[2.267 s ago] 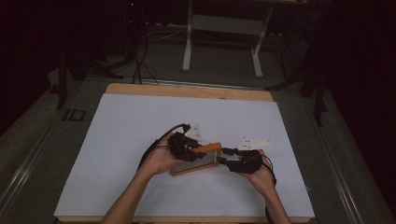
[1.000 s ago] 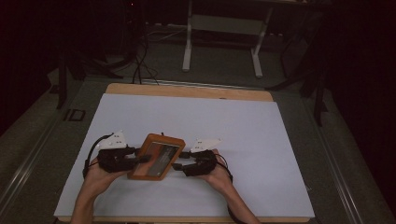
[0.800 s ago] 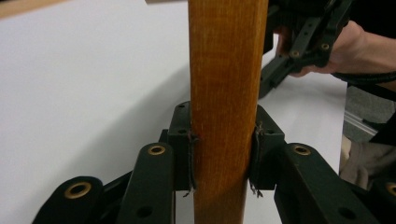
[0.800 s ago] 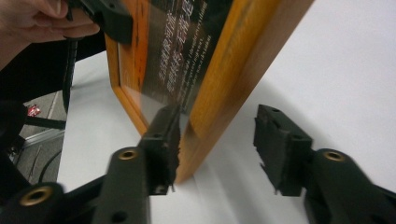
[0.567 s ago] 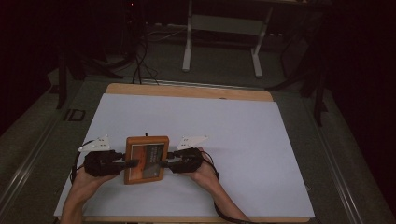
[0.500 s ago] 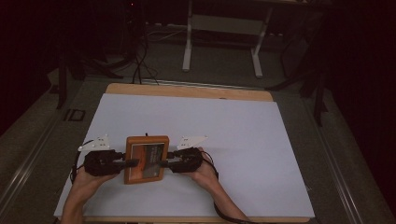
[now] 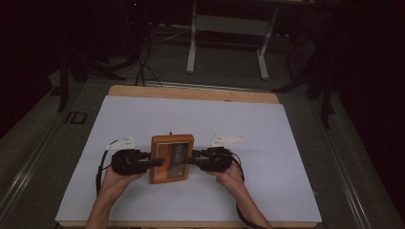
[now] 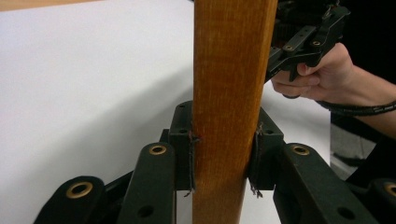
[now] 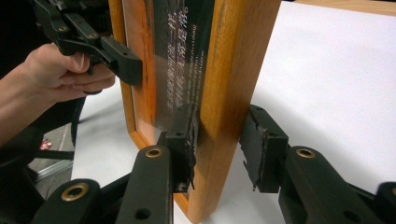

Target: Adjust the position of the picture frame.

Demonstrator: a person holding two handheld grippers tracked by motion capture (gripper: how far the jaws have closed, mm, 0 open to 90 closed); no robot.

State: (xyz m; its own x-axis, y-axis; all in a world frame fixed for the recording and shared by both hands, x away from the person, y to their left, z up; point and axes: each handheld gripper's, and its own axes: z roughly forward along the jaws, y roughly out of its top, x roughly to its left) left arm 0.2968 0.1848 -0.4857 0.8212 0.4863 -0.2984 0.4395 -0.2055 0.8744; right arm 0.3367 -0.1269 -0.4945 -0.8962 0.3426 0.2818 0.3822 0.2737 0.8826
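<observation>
From the high view, a wooden picture frame (image 7: 172, 158) sits near the front middle of the white sheet (image 7: 286, 157) that covers the table, with the left gripper (image 7: 152, 162) on its left edge and the right gripper (image 7: 191, 160) on its right edge, a hand behind each. That view gives the layout but not the grip; the jaw tips are too small and dark there to read.

The left gripper view settles one side: both pads press flat on the frame's wooden edge (image 8: 231, 93), one on each face, so the left gripper (image 8: 223, 161) is clamped on the frame. The right gripper and the hand (image 8: 322, 77) that holds it show farther off at the top right.

The right gripper view shows what the others do not (the glass front with pale lettering, too slanted to read). Here the right gripper (image 9: 224, 149) straddles the frame's edge (image 9: 233, 84): one pad lies against the glass side, while the other stands off the back with a plain gap. Its jaws have just been closing with the frame between them, yet they do not grip it.

The frame's bottom is cut off in both gripper views, so contact with the sheet cannot be told. Bare sheet lies all round, widest to the right and toward the far wooden table edge (image 7: 191, 93).
</observation>
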